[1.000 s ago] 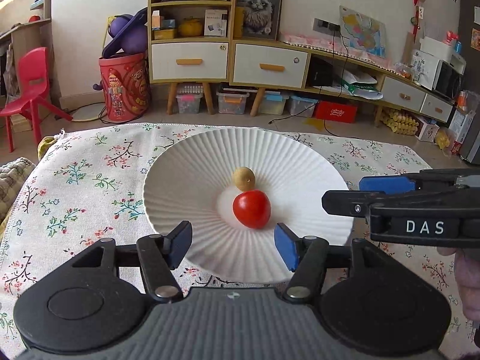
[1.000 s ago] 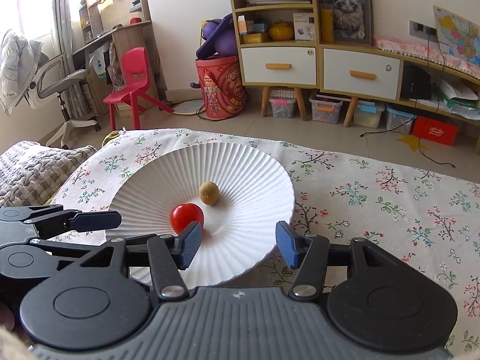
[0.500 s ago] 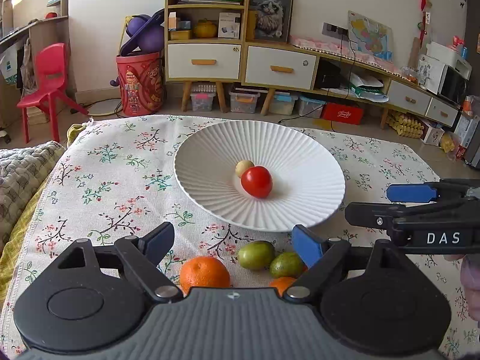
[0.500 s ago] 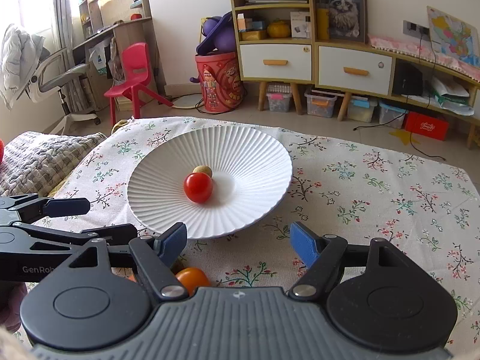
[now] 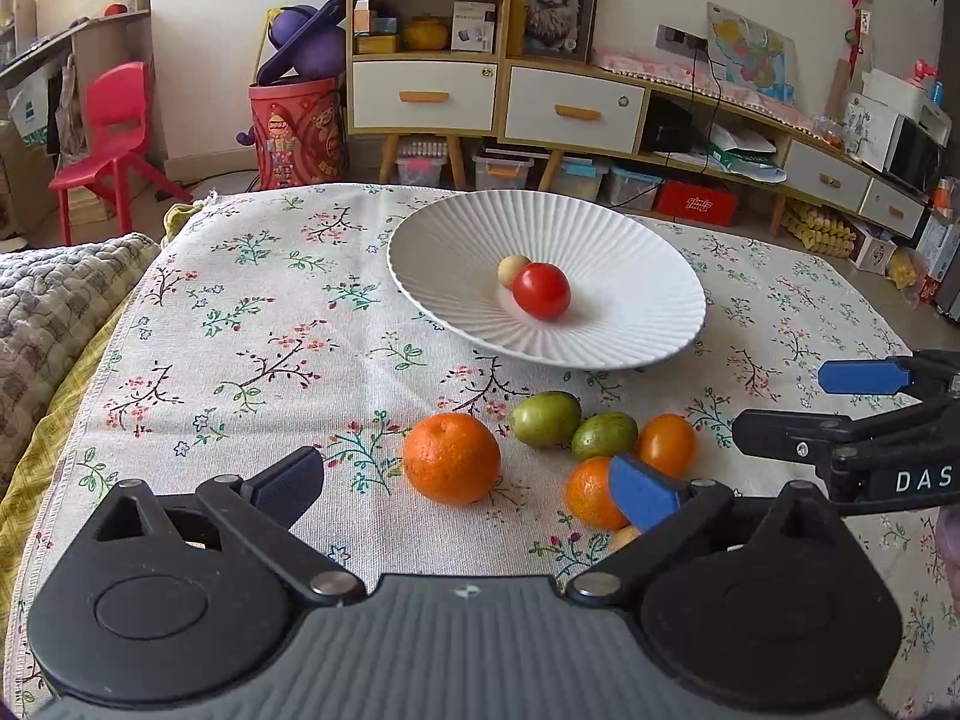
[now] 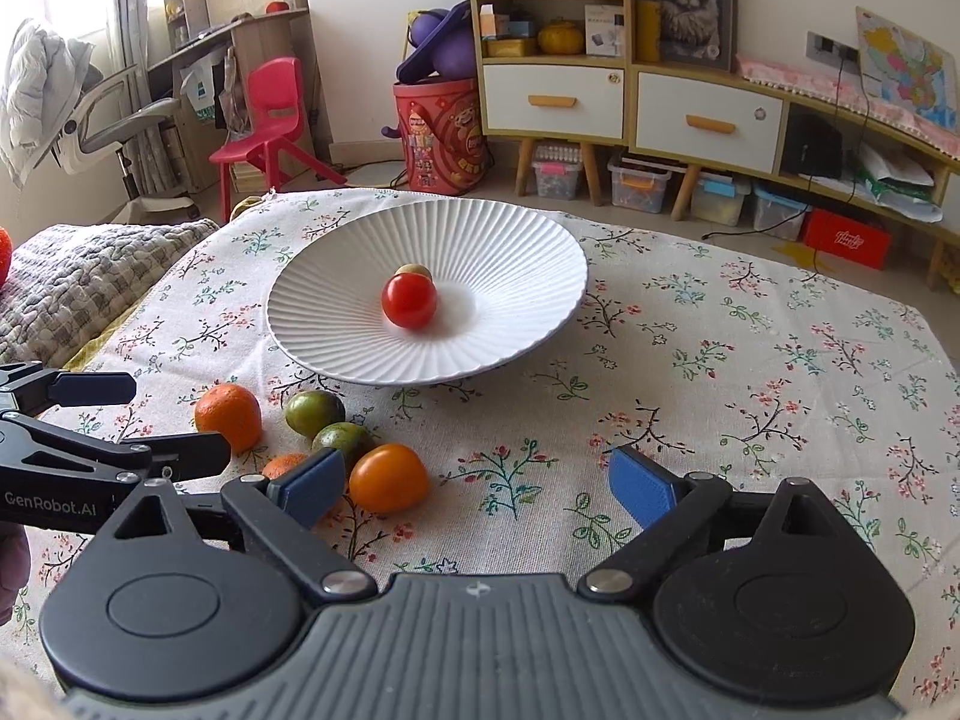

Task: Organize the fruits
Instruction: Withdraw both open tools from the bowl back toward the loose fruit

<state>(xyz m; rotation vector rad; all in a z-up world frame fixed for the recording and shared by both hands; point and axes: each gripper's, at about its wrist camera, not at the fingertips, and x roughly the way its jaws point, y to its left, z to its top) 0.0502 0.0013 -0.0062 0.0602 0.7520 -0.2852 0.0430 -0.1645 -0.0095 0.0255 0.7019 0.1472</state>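
- Plate (image 5: 648, 276), white, ribbed, on the floral tablecloth (image 5: 252, 324) toward the table's far edge; holds two items at its centre.
- Tomato (image 5: 541, 290), red, round, at the plate's centre; touching a small tan fruit (image 5: 510, 270) that sits just behind it, partly hidden in the right wrist view.
- Large orange (image 5: 451, 458), on the cloth nearer than the plate's front rim, leftmost of the loose group.
- Green fruits, two: one (image 5: 545, 417) just beside the large orange, the other (image 5: 603, 435) touching it on the right.
- Orange-yellow fruit (image 5: 667, 443), smooth, right end of the group, near the second green fruit.
- Small orange (image 5: 591, 492), at the near side of the group, partly covered by a blue pad in the left wrist view.
- Pale fruit (image 5: 624, 537), only a sliver showing by the left gripper's body; kind cannot be told.
- Left gripper (image 5: 468, 483), jaws spread wide, holding nothing; hangs over the near part of the cloth, with the large orange seen between its fingers.
- Right gripper (image 6: 477, 480), jaws spread wide, holding nothing; its left pad (image 6: 309, 483) overlaps the small orange and sits just beside the orange-yellow fruit in view.
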